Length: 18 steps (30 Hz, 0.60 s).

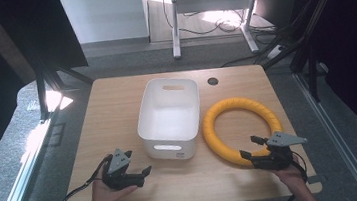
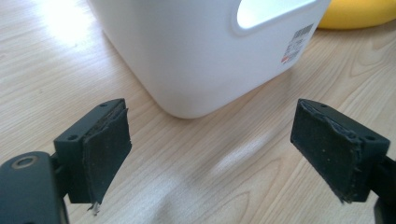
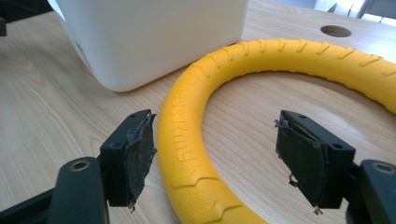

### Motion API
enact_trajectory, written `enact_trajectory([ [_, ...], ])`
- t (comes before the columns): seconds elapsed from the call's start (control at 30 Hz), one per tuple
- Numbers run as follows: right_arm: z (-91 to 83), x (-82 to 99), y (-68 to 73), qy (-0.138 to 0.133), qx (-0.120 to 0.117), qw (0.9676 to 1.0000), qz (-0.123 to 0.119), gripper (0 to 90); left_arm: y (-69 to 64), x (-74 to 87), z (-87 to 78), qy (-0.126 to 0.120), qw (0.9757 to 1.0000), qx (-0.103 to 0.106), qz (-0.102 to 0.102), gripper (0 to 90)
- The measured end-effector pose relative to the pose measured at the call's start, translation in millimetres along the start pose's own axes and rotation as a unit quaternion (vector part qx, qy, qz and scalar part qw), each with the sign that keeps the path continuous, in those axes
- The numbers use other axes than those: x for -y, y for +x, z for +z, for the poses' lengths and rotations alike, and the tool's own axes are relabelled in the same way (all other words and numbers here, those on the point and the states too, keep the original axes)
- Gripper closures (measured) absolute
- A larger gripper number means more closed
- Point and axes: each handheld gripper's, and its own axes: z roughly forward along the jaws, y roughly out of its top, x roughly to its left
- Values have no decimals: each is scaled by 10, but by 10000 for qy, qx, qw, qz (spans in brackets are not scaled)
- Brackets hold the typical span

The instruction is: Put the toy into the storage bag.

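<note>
A pale wooden worktop [image 1: 117,107] (round cable hole [image 1: 213,81] near its upper edge) carries a white bin [image 1: 170,119] at centre and a yellow ring [image 1: 242,129] just right.

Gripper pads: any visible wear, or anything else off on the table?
Yes. The pads on the right gripper are frayed, with torn edges and loose bits hanging at the corners. The left gripper pads are ragged too. The bin stands upright and the yellow ring lies flat; nothing spilled.
</note>
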Motion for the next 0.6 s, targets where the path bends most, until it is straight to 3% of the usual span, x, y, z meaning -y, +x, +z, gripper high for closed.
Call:
enact_trajectory([
  [0.17,-42,-10,24,-111,-16,9999,24,274,-40,25,-38,97,9999,-9,54,138],
  [0.3,-30,-16,19,-122,-73,9999,54,278,-52,30,-77,98,9999,105,56,171],
  [0.4,-20,-43,25,-61,-85,9999,-21,278,-58,46,-86,192,9998,-8,103,170],
  [0.6,-20,-92,51,98,-247,9996,-81,273,-66,37,-62,220,9997,54,-56,174],
])
